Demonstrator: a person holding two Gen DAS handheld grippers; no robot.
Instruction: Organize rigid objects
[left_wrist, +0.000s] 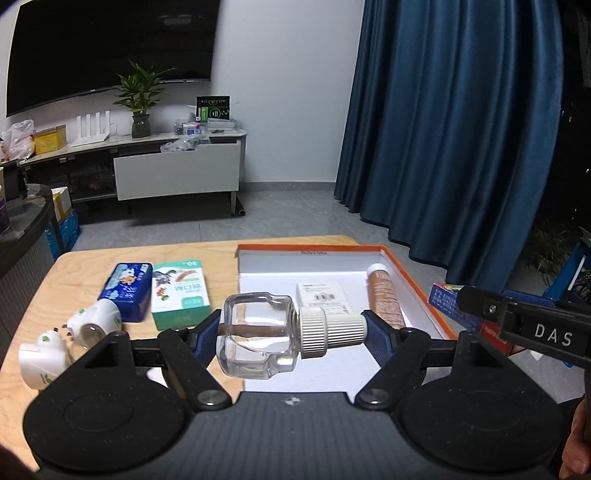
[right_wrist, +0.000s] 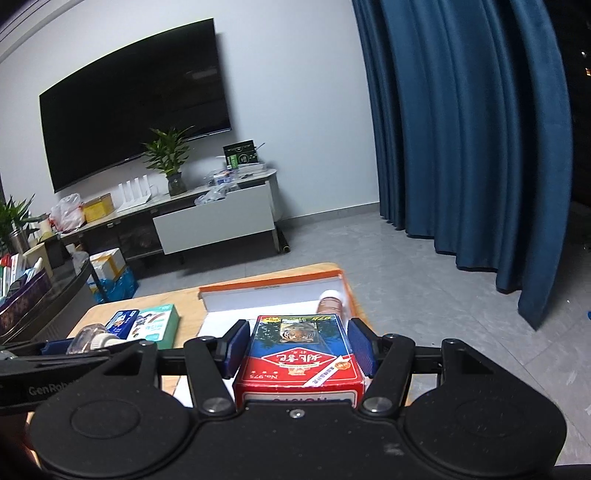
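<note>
My left gripper (left_wrist: 290, 328) is shut on a clear glass bottle (left_wrist: 258, 336) with a white ribbed cap, held sideways above the near edge of the orange-rimmed white box (left_wrist: 417, 280). The box holds a brown tube (left_wrist: 384, 299) and a small white carton (left_wrist: 323, 295). My right gripper (right_wrist: 297, 347) is shut on a red and blue card box (right_wrist: 301, 358) with a tiger picture, held over the box (right_wrist: 273, 288). The card box also shows at the right of the left wrist view (left_wrist: 465, 314).
On the wooden table (left_wrist: 81, 273) left of the box lie a blue tin (left_wrist: 127, 290), a green and white carton (left_wrist: 179, 295) and two white bottles (left_wrist: 98, 319) lying down. A TV stand, plant and blue curtain stand beyond.
</note>
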